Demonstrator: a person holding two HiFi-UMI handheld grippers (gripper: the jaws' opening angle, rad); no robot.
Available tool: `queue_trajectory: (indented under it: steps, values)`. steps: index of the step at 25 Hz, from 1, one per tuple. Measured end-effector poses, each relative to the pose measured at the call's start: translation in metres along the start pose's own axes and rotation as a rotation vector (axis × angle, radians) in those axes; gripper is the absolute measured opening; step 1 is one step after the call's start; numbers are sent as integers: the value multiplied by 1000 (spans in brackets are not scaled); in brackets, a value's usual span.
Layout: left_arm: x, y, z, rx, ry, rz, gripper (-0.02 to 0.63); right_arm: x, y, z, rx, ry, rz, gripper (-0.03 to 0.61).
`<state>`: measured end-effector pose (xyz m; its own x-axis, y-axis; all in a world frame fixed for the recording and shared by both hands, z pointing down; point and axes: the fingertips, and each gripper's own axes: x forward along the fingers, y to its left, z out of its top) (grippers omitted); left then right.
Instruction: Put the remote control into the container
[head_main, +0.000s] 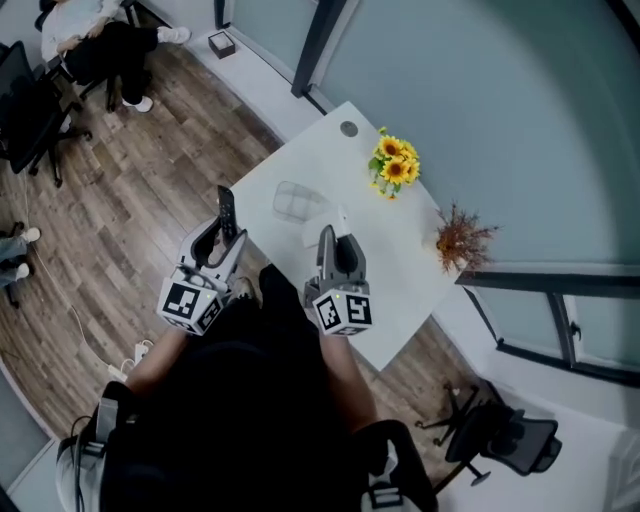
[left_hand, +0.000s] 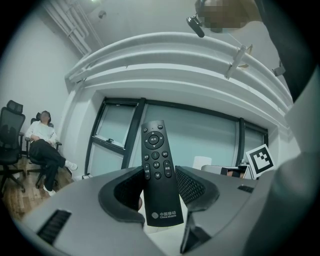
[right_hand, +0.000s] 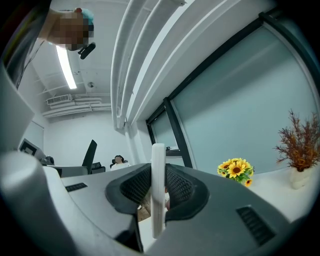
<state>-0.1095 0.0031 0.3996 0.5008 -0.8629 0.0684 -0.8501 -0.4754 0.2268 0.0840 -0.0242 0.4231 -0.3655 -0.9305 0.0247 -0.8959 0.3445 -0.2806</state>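
One clear container (head_main: 295, 200) is sitting on a table (head_main: 400, 290). The left gripper (head_main: 224, 232) is clamping one black remote control (left_hand: 159, 170); the right gripper (head_main: 336, 240) is pinching one thin white slab (right_hand: 158, 185).

Open tabletop (head_main: 350, 182) between container (head_main: 295, 200), sunflowers (head_main: 393, 165)

Office, open-plan corner. Frosted glass partitions (head_main: 480, 100) in dark frames run floor to ceiling along two sides. Wood-look plank floor (head_main: 110, 230). White counter (head_main: 400, 300) set at an angle, dressed with a small bunch of sunflowers (head_main: 393, 165) and a dried reddish plant (head_main: 460, 240). Black swivel chair (head_main: 500, 435) on castors behind the partition; more dark chairs (head_main: 30, 110) by the far wall, a seated person (left_hand: 45, 145) in one. Strip light (right_hand: 65, 67) on a white ceiling with exposed ducting.
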Motion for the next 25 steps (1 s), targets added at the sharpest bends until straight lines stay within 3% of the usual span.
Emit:
queue_trajectory:
  steps: [7, 25]
  values:
    - [24, 12, 2, -1, -17, -1, 206, 32, -11, -22, 0, 40, 0, 86]
    - [87, 35, -6, -9, 44, -3, 206, 97, -58, -95, 28, 177, -41, 86]
